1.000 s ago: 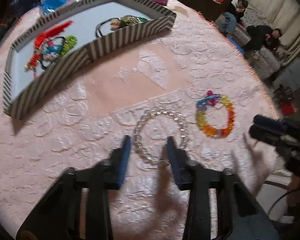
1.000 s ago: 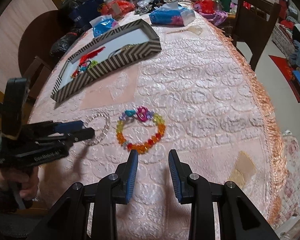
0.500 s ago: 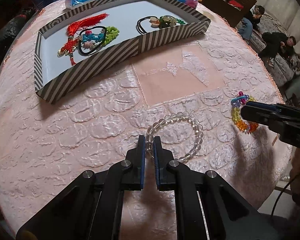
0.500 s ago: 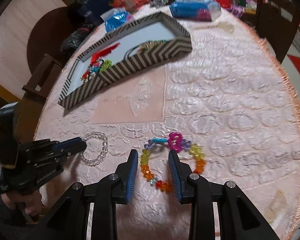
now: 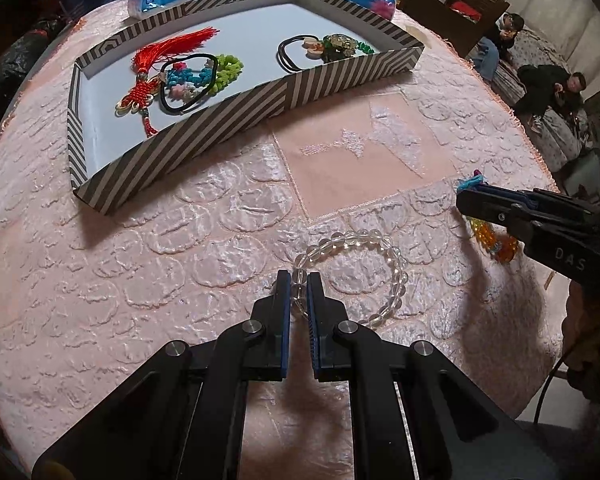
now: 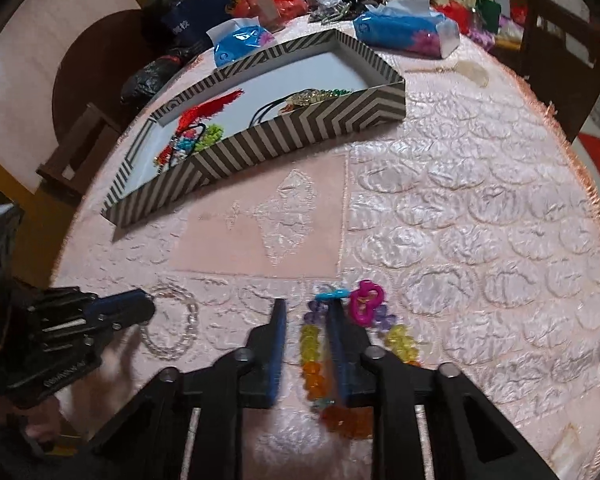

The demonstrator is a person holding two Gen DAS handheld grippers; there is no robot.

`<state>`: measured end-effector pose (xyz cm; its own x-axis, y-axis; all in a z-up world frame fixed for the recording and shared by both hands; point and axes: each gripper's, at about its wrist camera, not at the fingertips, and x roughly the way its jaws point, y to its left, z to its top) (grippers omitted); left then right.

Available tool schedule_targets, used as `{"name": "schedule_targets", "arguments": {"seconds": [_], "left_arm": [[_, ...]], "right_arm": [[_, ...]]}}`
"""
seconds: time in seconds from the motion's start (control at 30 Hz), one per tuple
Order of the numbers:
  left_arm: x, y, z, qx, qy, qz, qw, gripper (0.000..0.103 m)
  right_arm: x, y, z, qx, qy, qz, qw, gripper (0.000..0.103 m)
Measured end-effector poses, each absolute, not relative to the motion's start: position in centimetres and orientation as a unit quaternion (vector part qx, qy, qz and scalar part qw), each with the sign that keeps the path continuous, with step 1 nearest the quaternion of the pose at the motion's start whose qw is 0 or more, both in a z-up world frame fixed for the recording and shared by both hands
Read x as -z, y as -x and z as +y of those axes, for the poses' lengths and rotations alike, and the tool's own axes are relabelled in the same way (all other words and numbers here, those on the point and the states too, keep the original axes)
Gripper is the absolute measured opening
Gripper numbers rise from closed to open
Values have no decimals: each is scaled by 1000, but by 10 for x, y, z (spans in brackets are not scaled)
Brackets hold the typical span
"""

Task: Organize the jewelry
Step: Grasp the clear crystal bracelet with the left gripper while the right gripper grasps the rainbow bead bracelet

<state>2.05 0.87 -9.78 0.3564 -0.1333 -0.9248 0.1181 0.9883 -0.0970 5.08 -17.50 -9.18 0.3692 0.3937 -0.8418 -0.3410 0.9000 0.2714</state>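
On the pink bumpy tablecloth [image 5: 140, 264], the left gripper [image 5: 298, 290] is pinching the clear round-bead bracelet [image 5: 355, 276]. The right gripper [image 6: 305, 328] is sitting spread around one side of the rainbow plastic-bead bracelet [image 6: 313, 360]. Both should probably squeeze gently, lift slowly, then go to the far striped cardboard tray [image 5: 220, 136].

A round table [image 5: 148, 280] under a pink embossed cloth carries a striped tray [image 5: 220, 128]. Nearer than the tray lie a clear bead bracelet [image 5: 351, 272] and, to its right, a multicoloured bead bracelet [image 6: 331, 352] (partly hidden). Beyond the tray sit two blue tissue packs [image 6: 407, 32].
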Motion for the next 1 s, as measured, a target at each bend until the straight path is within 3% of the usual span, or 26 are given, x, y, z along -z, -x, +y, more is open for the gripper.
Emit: {"name": "schedule_targets", "arguments": {"seconds": [0.03, 1.0], "left_arm": [[98, -20, 9, 77, 8, 562, 823, 6], [-1, -8, 19, 101, 49, 469, 876, 6]], "right_arm": [[92, -51, -176, -221, -24, 516, 827, 9], [3, -21, -196, -238, -54, 452, 858, 8]]}}
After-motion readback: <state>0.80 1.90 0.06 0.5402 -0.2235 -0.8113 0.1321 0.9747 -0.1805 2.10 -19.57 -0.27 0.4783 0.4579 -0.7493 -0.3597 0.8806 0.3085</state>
